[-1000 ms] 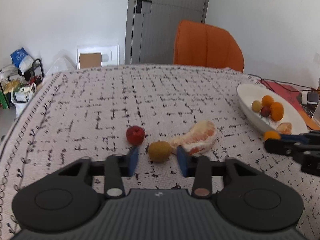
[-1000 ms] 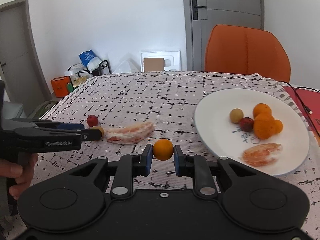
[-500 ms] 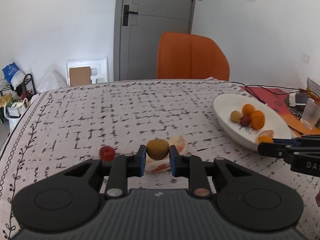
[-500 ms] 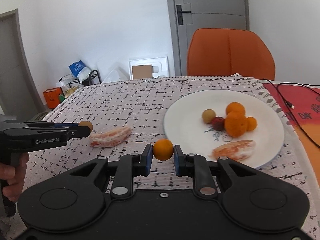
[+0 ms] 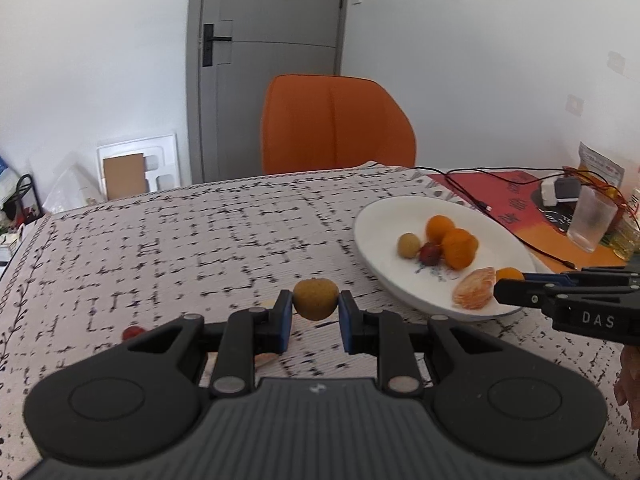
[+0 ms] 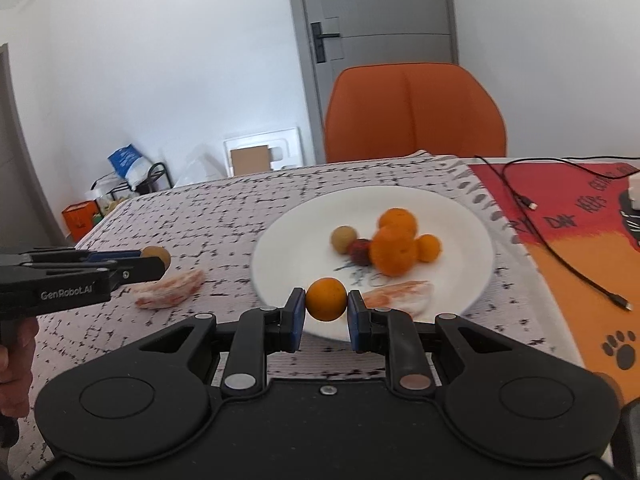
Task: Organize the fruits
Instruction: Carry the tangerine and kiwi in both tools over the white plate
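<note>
My left gripper [image 5: 314, 309] is shut on a brownish-green round fruit [image 5: 314, 299] and holds it above the patterned tablecloth, left of the white plate [image 5: 376, 216]. My right gripper [image 6: 326, 306] is shut on a small orange [image 6: 326, 299] over the plate's [image 6: 280, 236] near rim. The plate holds oranges [image 6: 394, 246], a tan fruit [image 6: 343, 240], a red fruit [image 6: 359, 252] and a peeled citrus piece [image 6: 404, 294]. A second peeled piece [image 6: 170, 290] lies on the cloth to the left. A small red fruit [image 5: 133, 333] lies on the cloth, partly hidden by my left gripper.
An orange chair [image 5: 336, 124] stands at the table's far edge. On the right lie a red-orange mat [image 6: 580, 236] with black cables [image 6: 560, 256], a clear glass [image 5: 591, 220] and a charger [image 5: 560, 192].
My left gripper closed on the brownish-green fruit, lifted it and moved right toward the plate. My right gripper carried the small orange to above the plate's near rim.
</note>
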The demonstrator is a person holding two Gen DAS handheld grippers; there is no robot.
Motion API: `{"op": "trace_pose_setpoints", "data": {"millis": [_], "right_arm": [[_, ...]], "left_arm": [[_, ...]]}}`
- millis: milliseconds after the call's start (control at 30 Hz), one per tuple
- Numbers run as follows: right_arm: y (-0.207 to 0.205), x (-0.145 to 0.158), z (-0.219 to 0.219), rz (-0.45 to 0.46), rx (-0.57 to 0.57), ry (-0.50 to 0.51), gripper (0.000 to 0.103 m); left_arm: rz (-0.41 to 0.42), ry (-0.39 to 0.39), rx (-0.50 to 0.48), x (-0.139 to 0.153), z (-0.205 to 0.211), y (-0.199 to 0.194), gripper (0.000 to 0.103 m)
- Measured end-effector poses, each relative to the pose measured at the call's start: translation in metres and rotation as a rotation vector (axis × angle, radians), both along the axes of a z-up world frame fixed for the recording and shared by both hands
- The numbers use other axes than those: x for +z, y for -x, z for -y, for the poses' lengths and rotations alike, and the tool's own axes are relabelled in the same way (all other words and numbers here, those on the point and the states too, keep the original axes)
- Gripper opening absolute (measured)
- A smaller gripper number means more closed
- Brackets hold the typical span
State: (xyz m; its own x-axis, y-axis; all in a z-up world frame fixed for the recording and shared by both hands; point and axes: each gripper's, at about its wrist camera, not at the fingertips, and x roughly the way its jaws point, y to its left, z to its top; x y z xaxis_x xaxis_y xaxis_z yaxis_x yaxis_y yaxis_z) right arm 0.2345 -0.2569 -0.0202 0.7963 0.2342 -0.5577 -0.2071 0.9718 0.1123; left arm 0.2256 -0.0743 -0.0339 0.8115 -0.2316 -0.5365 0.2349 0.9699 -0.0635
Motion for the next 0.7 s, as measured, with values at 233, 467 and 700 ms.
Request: {"op": "trace_pose_setpoints", "data": {"millis": [233,467,700], "right_arm": [[-0.001,-0.003,0.021,0.005,-0.051,-0.004,0.021],[-0.002,-0.004,0.037,0.011,-0.081,-0.015,0.021],[-0.007,-0.006,0.046,0.013,-0.092,-0.020,0.021]], "left_arm": [[0.010,-0.012,-0.044,0.005,0.021,-0.003,0.023],[0.021,-0.022,-0.085,0.009,0.041,-0.007,0.023],[0.016,-0.034,-0.123,0.008,0.060,-0.013,0.023]]}}
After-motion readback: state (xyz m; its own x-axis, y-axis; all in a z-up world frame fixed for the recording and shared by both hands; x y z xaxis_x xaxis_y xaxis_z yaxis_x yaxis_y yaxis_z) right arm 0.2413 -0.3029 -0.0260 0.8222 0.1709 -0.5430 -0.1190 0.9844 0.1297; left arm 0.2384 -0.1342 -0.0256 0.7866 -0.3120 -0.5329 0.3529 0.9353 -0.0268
